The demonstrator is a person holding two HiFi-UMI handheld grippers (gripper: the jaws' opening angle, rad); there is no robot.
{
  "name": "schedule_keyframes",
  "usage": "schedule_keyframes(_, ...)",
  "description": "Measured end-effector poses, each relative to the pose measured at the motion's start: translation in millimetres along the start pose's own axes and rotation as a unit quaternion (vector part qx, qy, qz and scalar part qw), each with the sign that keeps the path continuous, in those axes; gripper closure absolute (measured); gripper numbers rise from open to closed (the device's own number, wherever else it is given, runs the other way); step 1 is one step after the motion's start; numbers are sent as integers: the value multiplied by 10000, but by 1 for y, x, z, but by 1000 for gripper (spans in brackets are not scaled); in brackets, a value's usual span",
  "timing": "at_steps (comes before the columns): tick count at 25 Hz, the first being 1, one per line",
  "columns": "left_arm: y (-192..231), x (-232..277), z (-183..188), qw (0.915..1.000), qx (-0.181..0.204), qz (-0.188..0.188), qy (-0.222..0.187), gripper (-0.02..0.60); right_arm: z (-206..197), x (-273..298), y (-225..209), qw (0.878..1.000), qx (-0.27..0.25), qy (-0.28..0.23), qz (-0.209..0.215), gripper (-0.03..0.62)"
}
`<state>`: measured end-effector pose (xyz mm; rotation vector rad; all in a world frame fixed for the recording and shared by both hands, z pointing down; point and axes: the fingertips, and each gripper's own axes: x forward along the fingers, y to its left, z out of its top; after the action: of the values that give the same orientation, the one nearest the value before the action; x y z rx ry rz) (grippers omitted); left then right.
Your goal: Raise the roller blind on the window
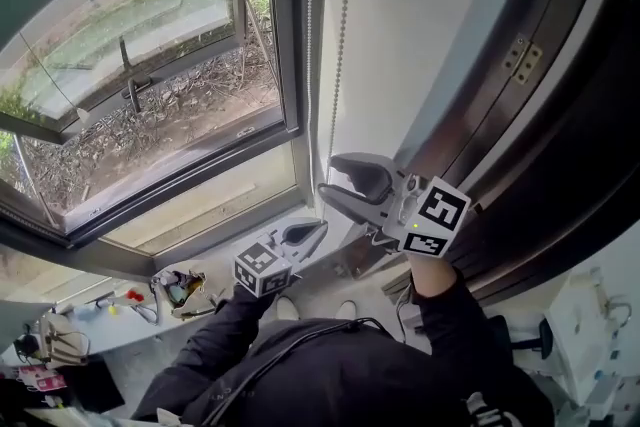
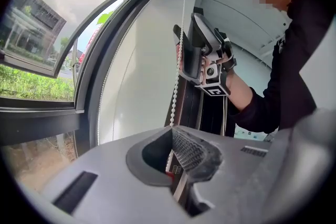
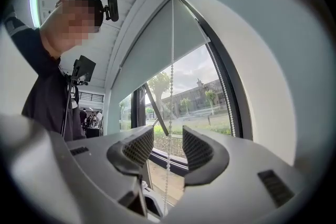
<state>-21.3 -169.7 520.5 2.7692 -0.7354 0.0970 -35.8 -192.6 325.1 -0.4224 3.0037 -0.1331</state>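
Observation:
The white bead chain (image 1: pixel 340 45) of the roller blind (image 3: pixel 157 44) hangs beside the window's right frame. My left gripper (image 1: pixel 305 233) is shut on the bead chain (image 2: pixel 178 71) low down; the chain runs into its closed pads (image 2: pixel 191 152). Higher up, my right gripper (image 1: pixel 328 177) stands open around the same chain. In the right gripper view the chain (image 3: pixel 171 86) passes between the two pads (image 3: pixel 139 147), touching neither. The blind covers the upper part of the glass, with grass and buildings showing below its edge.
An open window sash (image 1: pixel 130 95) swings outward at the left. A dark door frame (image 1: pixel 540 115) stands close on the right. Below, a cluttered desk (image 1: pixel 180 290) sits at the lower left. The person's dark sleeves fill the bottom of the head view.

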Motion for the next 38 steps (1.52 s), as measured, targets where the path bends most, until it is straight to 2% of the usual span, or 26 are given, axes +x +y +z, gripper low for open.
schedule_keyframes(6, -2, 3, -10, 9999, 40, -8, 110, 575, 26, 9, 0, 9995, -307, 82, 91, 452)
schedule_keyframes(8, 0, 3, -15, 9999, 37, 36, 134, 575, 34, 10, -2, 9990, -440, 121, 16, 563)
schedule_keyframes(9, 1, 3, -18, 9999, 40, 69, 149, 575, 35, 11, -2, 9987, -478, 194, 5, 574)
schedule_keyframes(12, 7, 0, -24, 9998, -10, 170, 120, 575, 32, 13, -1, 9988, -338, 342, 82, 586)
schedule_keyframes(15, 9, -6, -27, 9998, -206, 50, 45, 571, 30, 12, -3, 9990, -319, 309, -36, 589)
schedule_keyframes(18, 11, -13, -29, 9999, -23, 53, 113, 535, 30, 10, -10, 9980, -492, 294, -250, 589)
schedule_keyframes(20, 15, -20, -20, 9998, 37, 179, -41, 529, 28, 8, -11, 9982, -462, 261, -285, 589)
schedule_keyframes(24, 30, -36, 31, 9962, -56, 441, -749, 523, -10, 11, -14, 9972, -344, 591, -315, 589)
schedule_keyframes(28, 33, -50, 84, 9910, 71, 511, -1236, 513, -85, 14, -19, 9941, 298, 1005, -296, 589)
schedule_keyframes(33, 13, -51, 124, 9894, 372, 365, -1355, 486, -151, 14, -13, 9871, 784, 1372, -257, 588)
schedule_keyframes(38, -3, -40, 136, 9896, 528, 168, -1330, 472, -160, 14, 2, 9867, 797, 1412, -142, 588)
